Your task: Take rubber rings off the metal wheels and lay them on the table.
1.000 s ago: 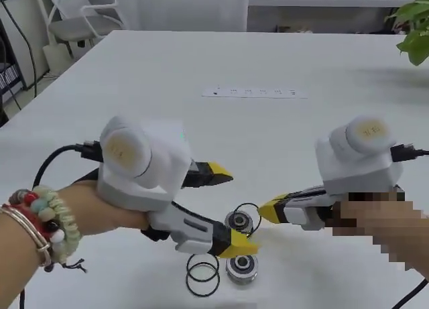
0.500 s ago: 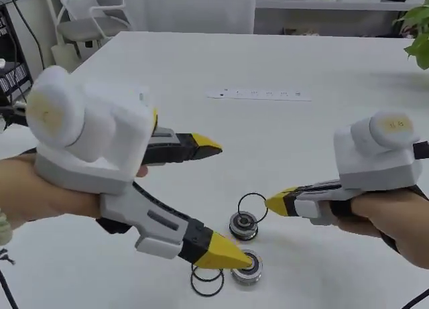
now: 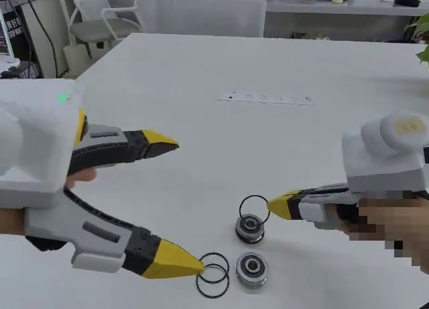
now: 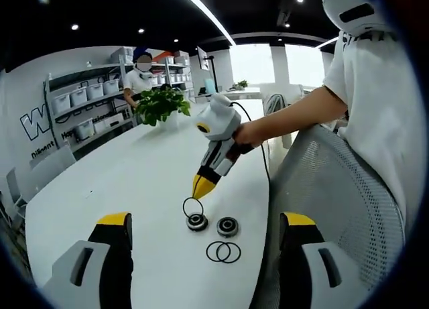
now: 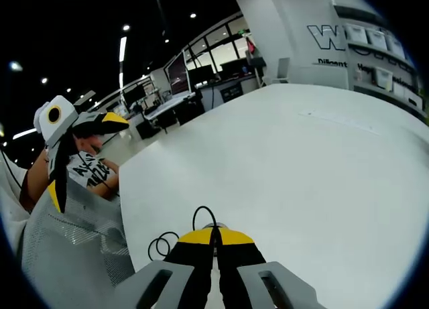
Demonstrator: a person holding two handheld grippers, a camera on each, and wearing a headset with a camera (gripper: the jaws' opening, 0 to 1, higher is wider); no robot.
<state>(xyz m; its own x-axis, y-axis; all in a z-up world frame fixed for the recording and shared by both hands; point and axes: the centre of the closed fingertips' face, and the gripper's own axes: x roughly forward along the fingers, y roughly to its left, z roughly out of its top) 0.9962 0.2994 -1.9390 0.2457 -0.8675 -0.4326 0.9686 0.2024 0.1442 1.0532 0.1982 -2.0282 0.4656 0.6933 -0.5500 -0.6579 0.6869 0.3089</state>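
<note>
Right gripper (image 3: 273,206): jaws pinched on thin black rubber ring (image 3: 249,202), touching farther round metal wheel (image 3: 250,227). Left gripper (image 3: 188,204) gapes wide; two loose black rings (image 3: 213,275) lie on white table (image 3: 201,88) beside its lower tip.

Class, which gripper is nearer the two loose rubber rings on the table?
The left gripper: its lower jaw almost touches the loose rubber rings; the right gripper is beyond the metal wheels.

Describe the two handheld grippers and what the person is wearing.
Both grippers have white plastic bodies and long jaws that go from white to black and end in pointed yellow tips. The left gripper and the right gripper look alike in build. A thin black cable trails from the right one. The person wears a white short-sleeved shirt and a white headset.
</note>
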